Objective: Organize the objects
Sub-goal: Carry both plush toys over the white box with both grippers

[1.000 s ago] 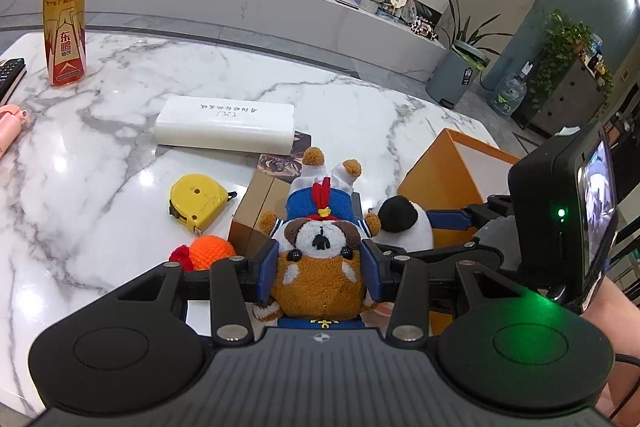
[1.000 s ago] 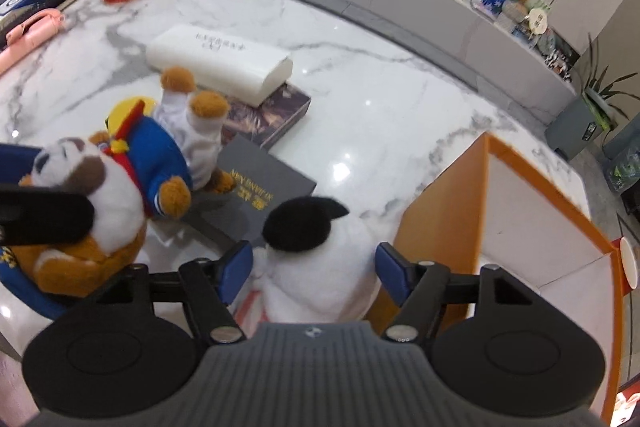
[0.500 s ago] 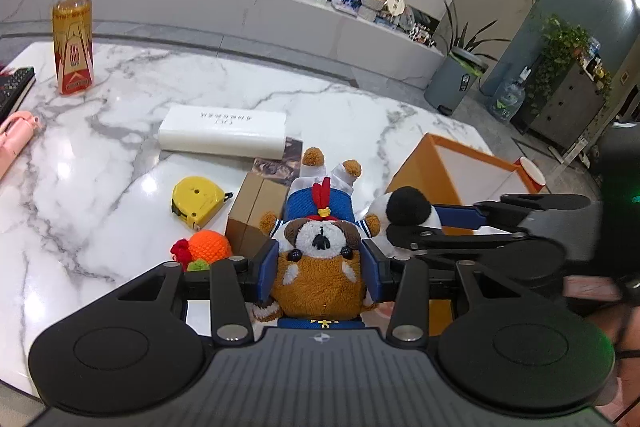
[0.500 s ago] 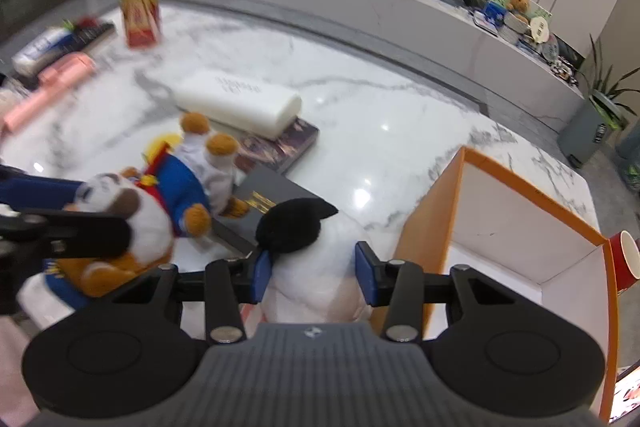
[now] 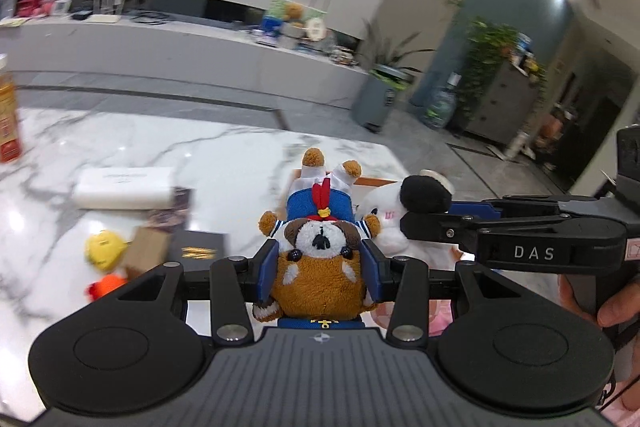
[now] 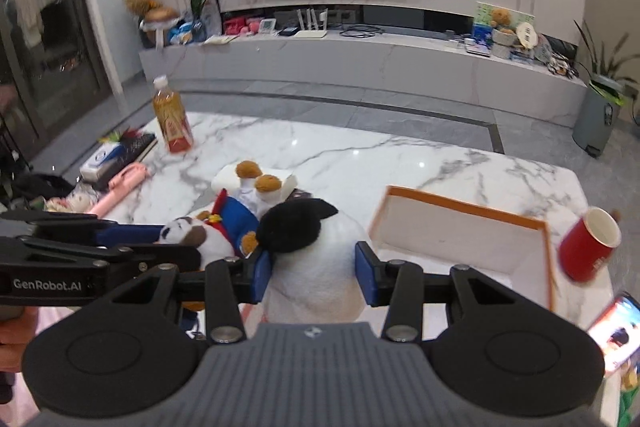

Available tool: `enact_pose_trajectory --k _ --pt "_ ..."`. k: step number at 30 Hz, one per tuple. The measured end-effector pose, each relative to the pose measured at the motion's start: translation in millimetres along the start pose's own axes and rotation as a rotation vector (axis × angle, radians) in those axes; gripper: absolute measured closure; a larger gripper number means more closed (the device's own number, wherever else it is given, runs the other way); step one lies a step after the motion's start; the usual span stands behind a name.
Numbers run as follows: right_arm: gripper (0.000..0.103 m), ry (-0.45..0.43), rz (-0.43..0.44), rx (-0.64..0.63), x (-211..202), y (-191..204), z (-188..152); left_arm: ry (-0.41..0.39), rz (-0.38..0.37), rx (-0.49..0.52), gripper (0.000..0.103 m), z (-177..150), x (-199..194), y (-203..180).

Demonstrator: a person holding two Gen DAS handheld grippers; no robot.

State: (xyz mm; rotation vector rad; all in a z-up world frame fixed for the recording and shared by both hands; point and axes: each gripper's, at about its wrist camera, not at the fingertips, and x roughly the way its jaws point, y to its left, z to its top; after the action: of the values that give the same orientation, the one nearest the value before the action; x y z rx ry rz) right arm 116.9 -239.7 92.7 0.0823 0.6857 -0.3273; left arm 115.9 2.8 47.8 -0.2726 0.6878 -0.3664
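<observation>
My left gripper (image 5: 319,273) is shut on a brown plush dog (image 5: 320,259) in a blue sailor suit, held head toward the camera with its feet pointing away, above the marble table (image 5: 200,155). My right gripper (image 6: 313,277) is shut on a white plush toy (image 6: 316,267) with a black ear. Both toys hang side by side in the air. The right gripper (image 5: 424,223) with the white toy (image 5: 384,223) shows at the right of the left wrist view; the left gripper (image 6: 176,247) with the dog (image 6: 216,231) shows at the left of the right wrist view. An open orange box (image 6: 460,211) sits below to the right.
On the table lie a long white box (image 5: 124,183), a dark book (image 5: 180,203), a black box (image 5: 200,251), a yellow tape measure (image 5: 104,251) and an orange knitted toy (image 5: 108,285). A drink bottle (image 6: 172,123), a pink item (image 6: 120,187), a red cup (image 6: 588,247) and a phone (image 6: 616,331) stand around.
The right gripper closed on the white toy. Both grippers then rose from the table with their toys, and the views tilted up toward the room.
</observation>
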Motion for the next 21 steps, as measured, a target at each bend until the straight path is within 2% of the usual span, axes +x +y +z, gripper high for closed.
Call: enact_pose_trajectory --k 7,12,14,18,21 --pt "0.057 0.052 -0.014 0.089 -24 -62 -23 0.09 -0.043 0.059 0.053 -5 45 -55" --pt "0.057 0.124 0.013 0.224 -10 -105 -56 0.173 -0.01 0.088 0.053 -21 84 -75" --pt "0.057 0.147 0.02 0.258 -2 -117 -67 0.179 0.01 0.105 0.053 -25 92 -79" --pt "0.057 0.173 0.046 0.288 12 -127 -81 0.225 0.047 0.146 0.053 -39 100 -87" --pt "0.057 0.188 0.059 0.254 20 -129 -87 0.243 0.076 0.195 0.053 -46 103 -92"
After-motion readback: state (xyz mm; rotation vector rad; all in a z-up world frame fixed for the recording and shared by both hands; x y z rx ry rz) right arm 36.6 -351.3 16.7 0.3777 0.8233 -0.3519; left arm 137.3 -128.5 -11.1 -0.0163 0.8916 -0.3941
